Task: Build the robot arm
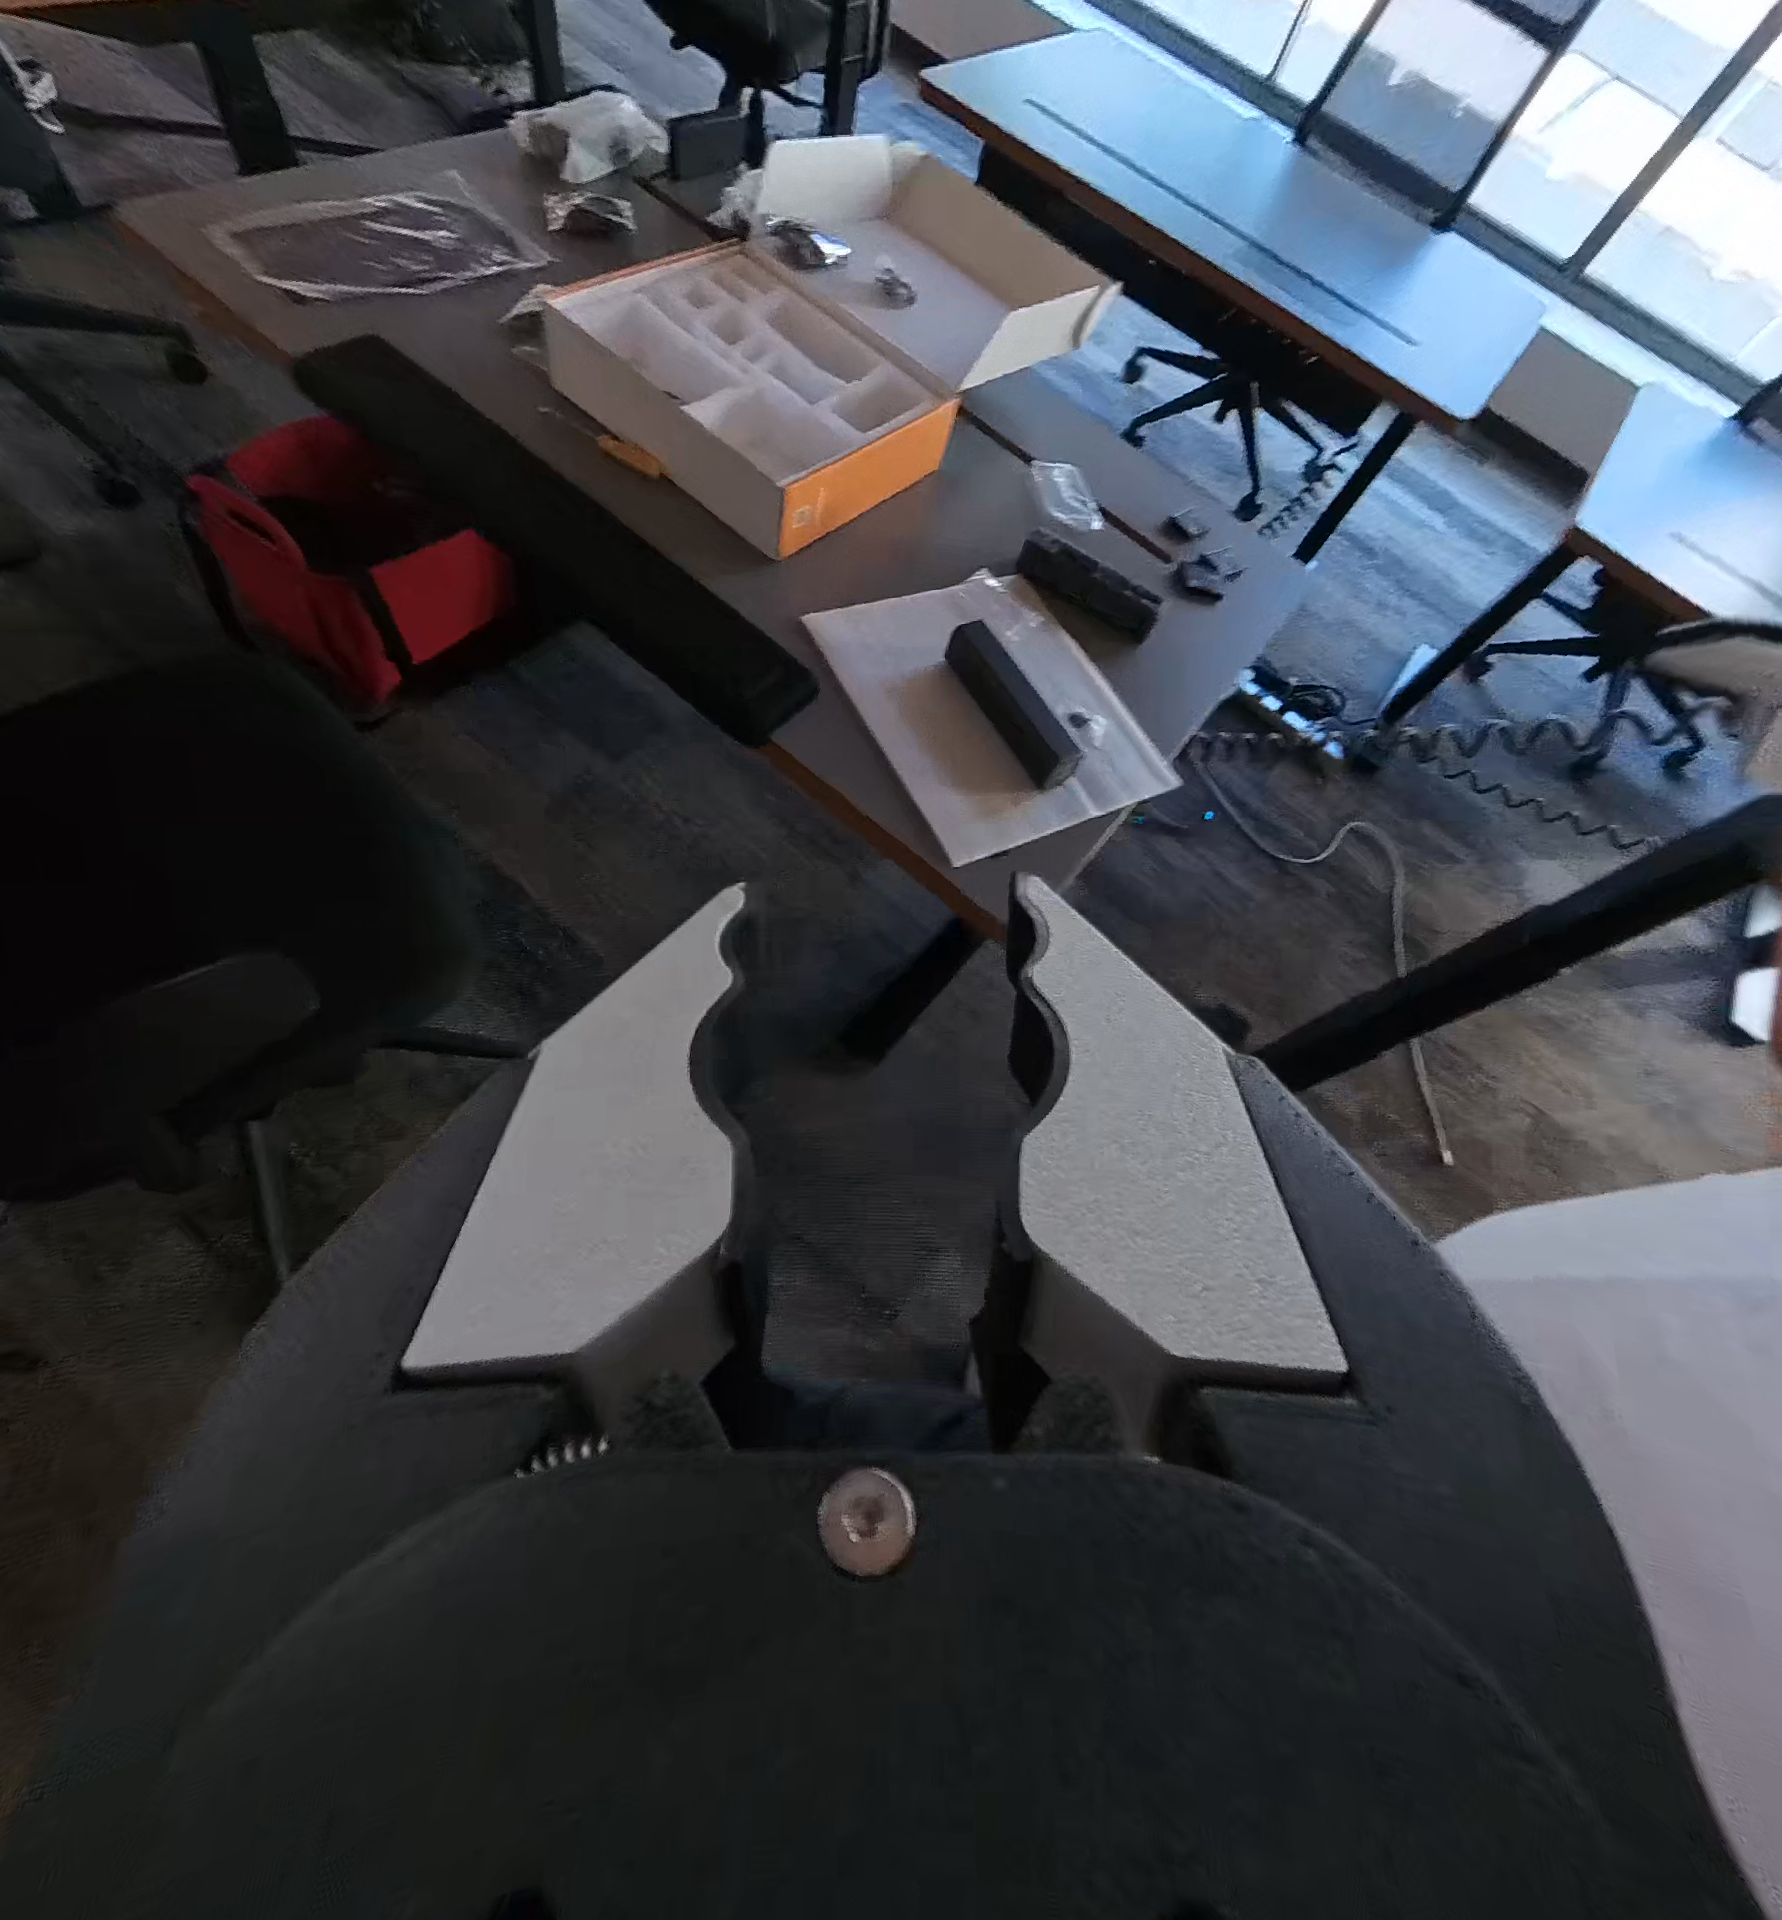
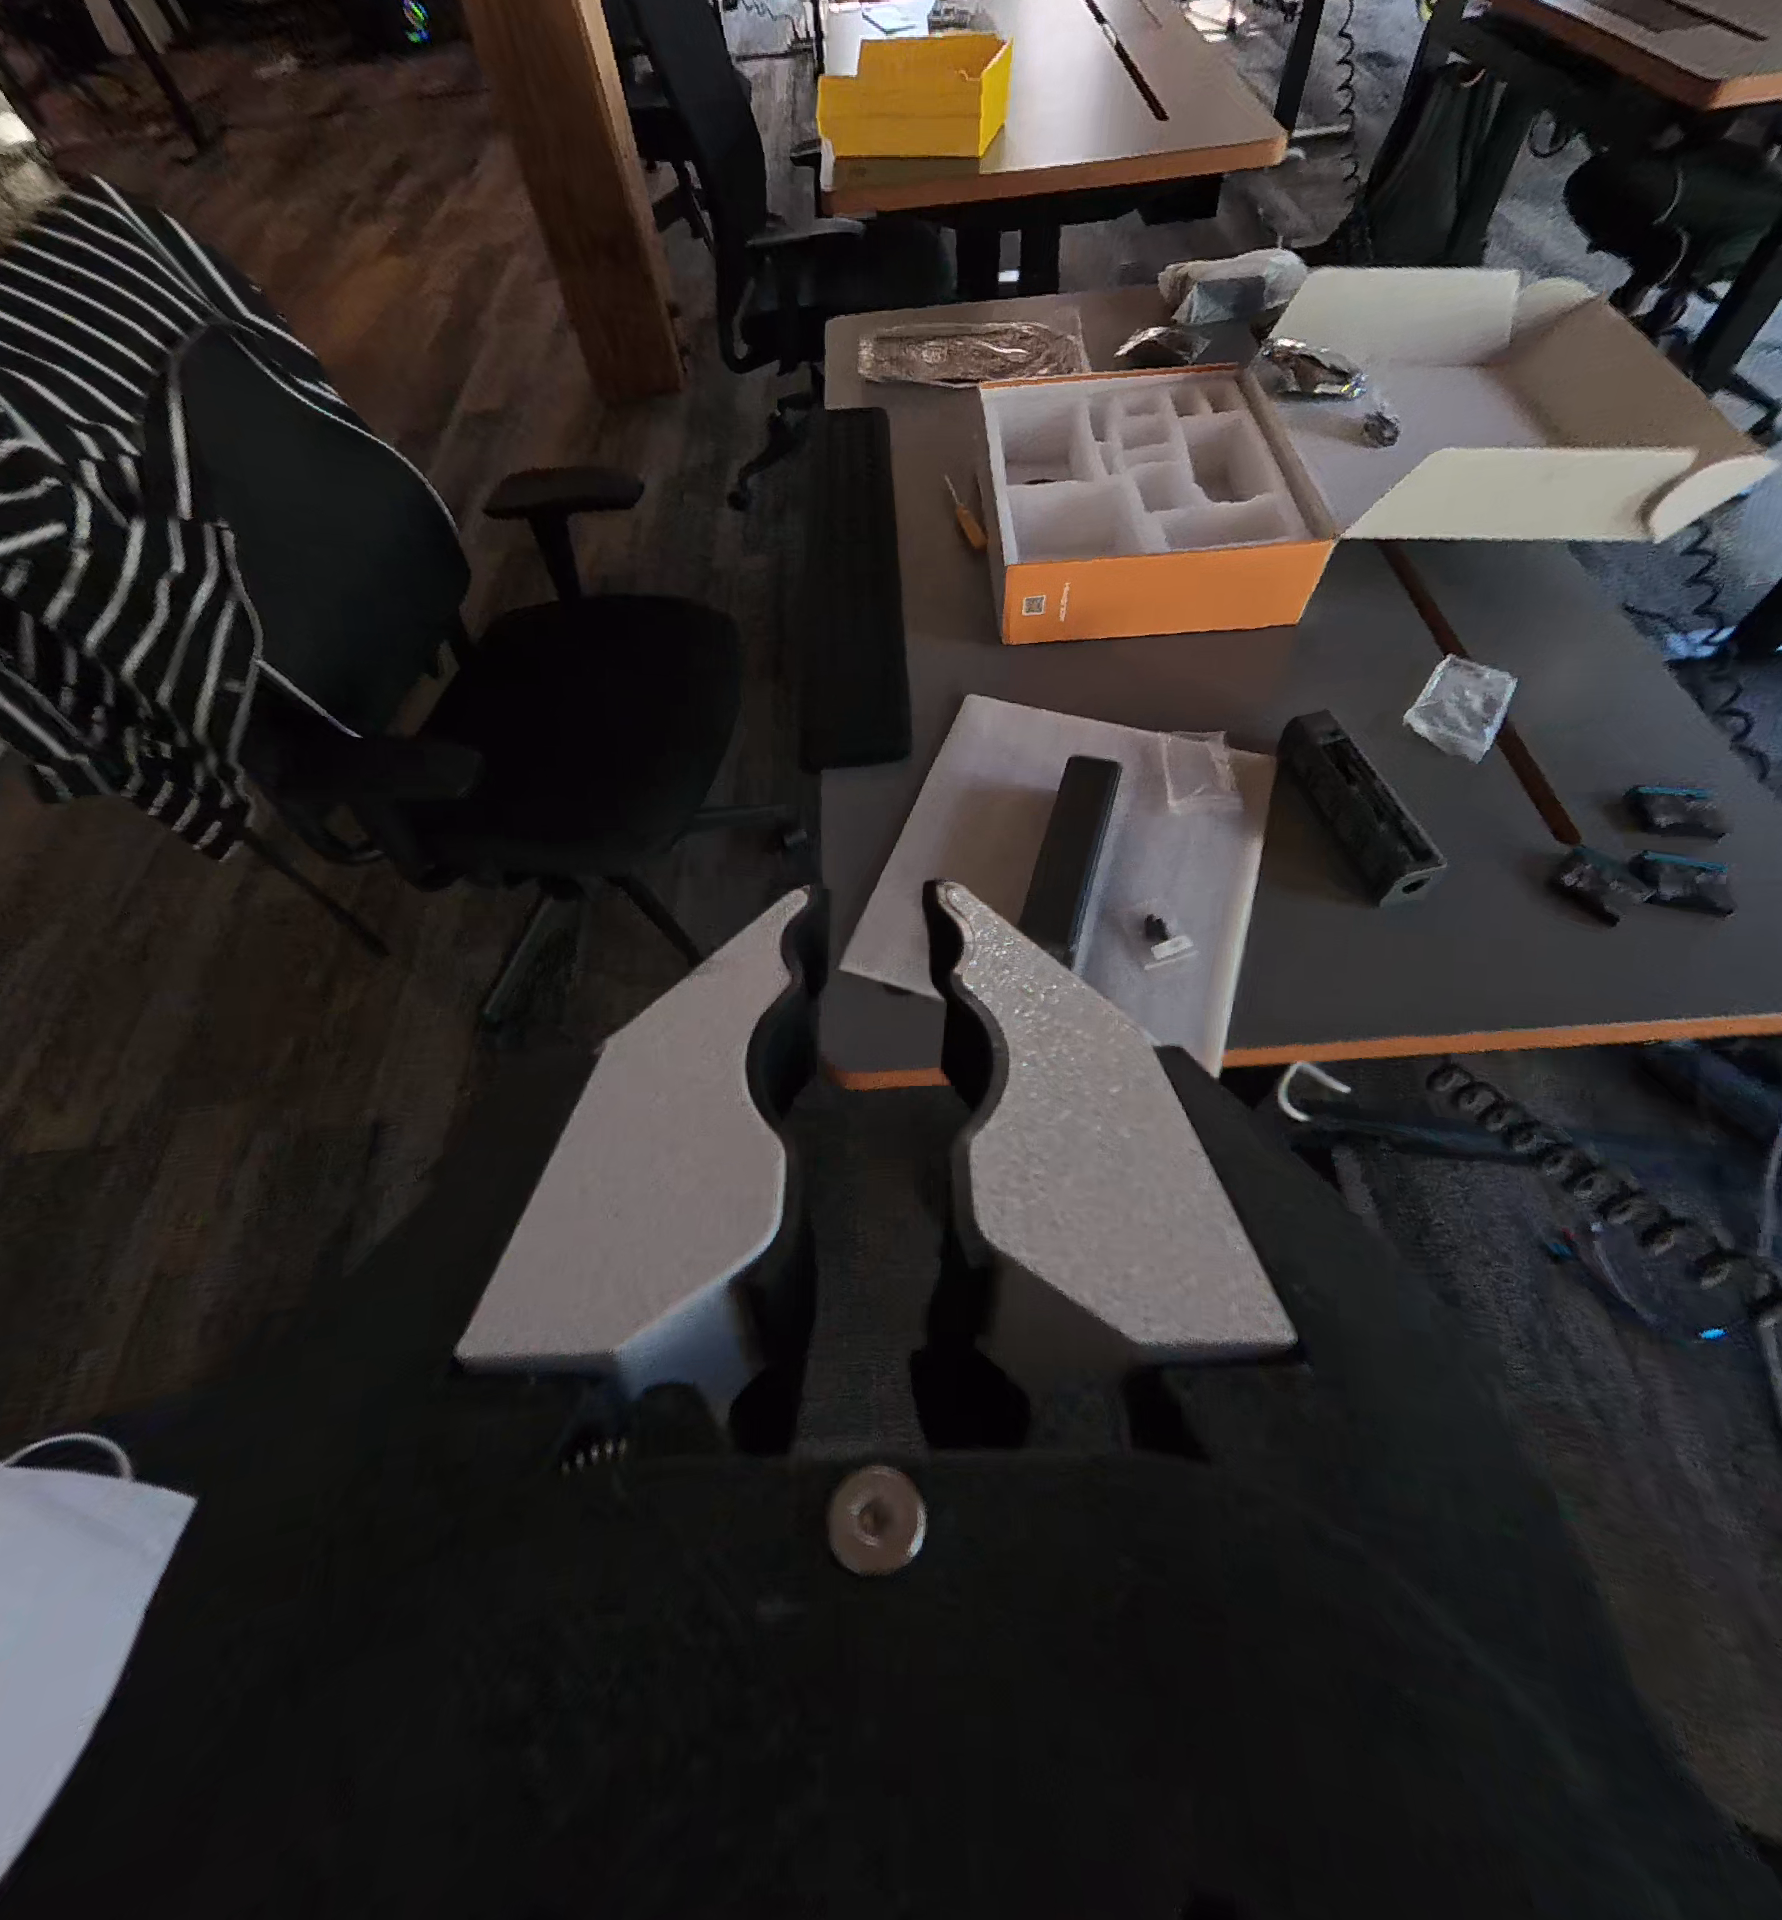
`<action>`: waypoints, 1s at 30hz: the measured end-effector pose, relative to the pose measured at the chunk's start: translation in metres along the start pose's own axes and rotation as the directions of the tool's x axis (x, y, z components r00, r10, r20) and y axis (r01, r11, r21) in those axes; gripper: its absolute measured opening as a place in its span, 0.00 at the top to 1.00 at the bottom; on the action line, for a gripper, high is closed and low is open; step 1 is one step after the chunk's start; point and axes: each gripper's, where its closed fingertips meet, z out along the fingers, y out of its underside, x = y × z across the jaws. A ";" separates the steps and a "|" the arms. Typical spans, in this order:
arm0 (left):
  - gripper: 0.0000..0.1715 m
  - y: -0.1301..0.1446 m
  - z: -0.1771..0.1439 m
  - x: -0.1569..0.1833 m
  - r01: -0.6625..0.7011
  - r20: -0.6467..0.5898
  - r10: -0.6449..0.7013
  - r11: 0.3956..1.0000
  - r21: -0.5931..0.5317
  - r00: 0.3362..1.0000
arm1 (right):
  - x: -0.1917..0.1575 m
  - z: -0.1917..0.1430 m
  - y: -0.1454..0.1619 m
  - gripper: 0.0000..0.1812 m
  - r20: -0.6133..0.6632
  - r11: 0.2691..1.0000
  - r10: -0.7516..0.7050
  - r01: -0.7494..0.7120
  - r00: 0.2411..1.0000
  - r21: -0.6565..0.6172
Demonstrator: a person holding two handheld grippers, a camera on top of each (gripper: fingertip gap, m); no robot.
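My left gripper (image 1: 876, 904) is open and empty, held in the air short of the near corner of a dark grey table (image 1: 928, 530). My right gripper (image 2: 874, 902) is open with a narrower gap, empty, above the table's near left corner (image 2: 1489, 956). Nearest to both lies a white foam sheet (image 1: 897, 675) (image 2: 960, 821) with a long black bar (image 1: 1012, 701) (image 2: 1074, 847) on it and a small black part in a clear bag (image 2: 1162, 930). Farther back stands an open orange box with a white foam insert (image 1: 752, 374) (image 2: 1147, 483).
A ribbed black block (image 2: 1360, 821), several small black pieces (image 2: 1645, 862), a clear bag (image 2: 1460, 704) and a black pad (image 2: 851, 582) lie on the table. Office chair (image 2: 513, 686), striped garment (image 2: 45, 499), red bag (image 1: 347, 561) and floor cables (image 2: 1593, 1195) surround it.
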 end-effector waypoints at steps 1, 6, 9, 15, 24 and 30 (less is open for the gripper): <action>0.73 -0.002 0.004 -0.014 -0.011 0.017 0.012 1.000 -0.010 1.000 | 0.003 0.010 -0.008 0.90 -0.023 1.000 -0.021 0.020 1.000 -0.004; 0.72 -0.038 0.035 -0.093 -0.110 0.038 0.110 0.994 -0.008 0.993 | 0.026 0.047 -0.049 0.90 -0.231 0.994 -0.095 0.105 0.968 0.034; 0.71 -0.071 0.055 -0.141 -0.162 0.052 0.163 0.986 -0.029 0.985 | 0.040 0.061 -0.061 0.89 -0.373 0.997 -0.068 0.078 0.925 0.010; 0.72 -0.117 0.109 -0.205 -0.282 -0.002 0.282 0.959 -0.037 0.959 | 0.040 0.060 -0.055 0.88 -0.539 0.995 -0.093 0.061 0.837 -0.077; 0.72 -0.151 0.202 -0.178 -0.357 -0.201 0.347 0.934 -0.014 0.916 | 0.056 -0.016 -0.020 0.87 -0.722 0.984 -0.065 -0.075 0.689 -0.160; 0.71 -0.155 0.243 -0.118 -0.376 -0.318 0.353 0.927 -0.010 0.880 | 0.071 -0.067 0.002 0.87 -0.780 0.979 -0.060 -0.117 0.623 -0.169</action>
